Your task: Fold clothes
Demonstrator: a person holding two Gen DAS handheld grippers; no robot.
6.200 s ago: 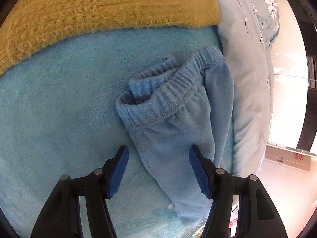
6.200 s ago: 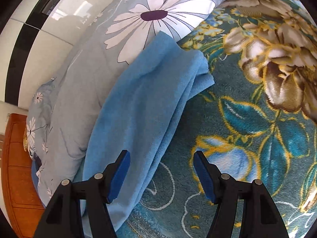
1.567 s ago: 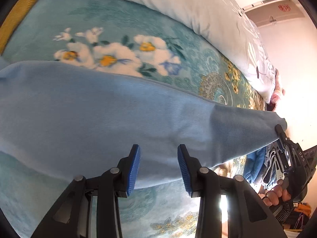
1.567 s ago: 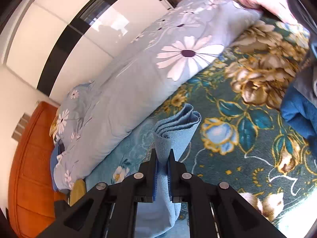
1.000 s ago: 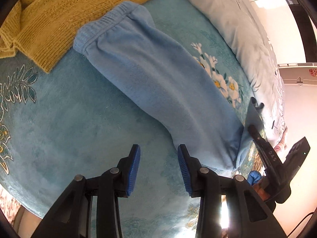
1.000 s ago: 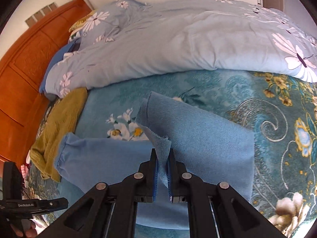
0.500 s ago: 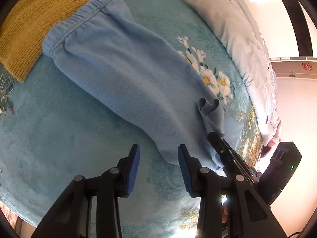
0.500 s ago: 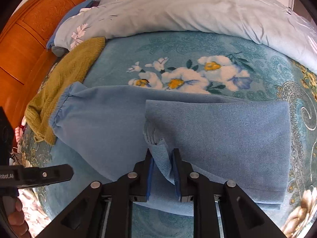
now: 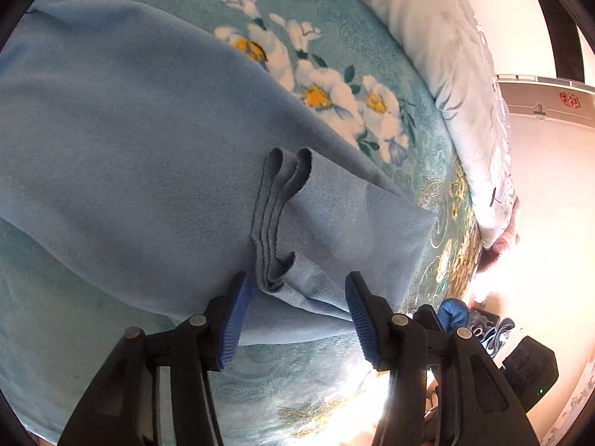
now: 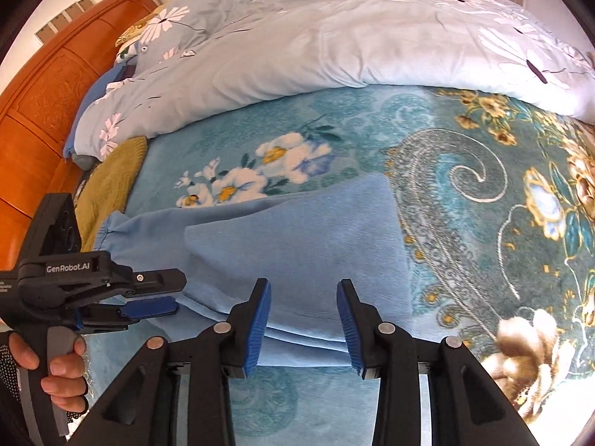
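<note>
Pants [image 10: 297, 245] are lying flat on the blanket [image 10: 465, 193], cuff end folded over toward the middle, waistband way off at the left of the right wrist frame near the yellow sweater [image 10: 111, 171].

Both your grippers are wide open and holding nothing. The left gripper [image 9: 295, 308] has its pads on either side of the bunched cuff hems in the lower centre of its frame, cloth between the jaws but not pinched. The right gripper [image 10: 303, 323] hovers over the near edge of the folded part, bottom centre of its view, with the fold's edge running across the gap between the pads.

What I'd watch out for:

- Those cuffs in the left view are curled up and stacked unevenly. If you just clamp there you'll probably catch only some of the layers, and the rest will slide out when you lift, so the fold goes crooked.
- It's fuzzy fleece on a plush blanket, so I'd guess dragging will snag and pull the bottom layer along with it. Lift, don't slide.
- In the right view the top flap sits at a slant to the layer below. Fold again without squaring it and the skew only gets worse.
- The two grippers are close together, so they could bump.
</note>
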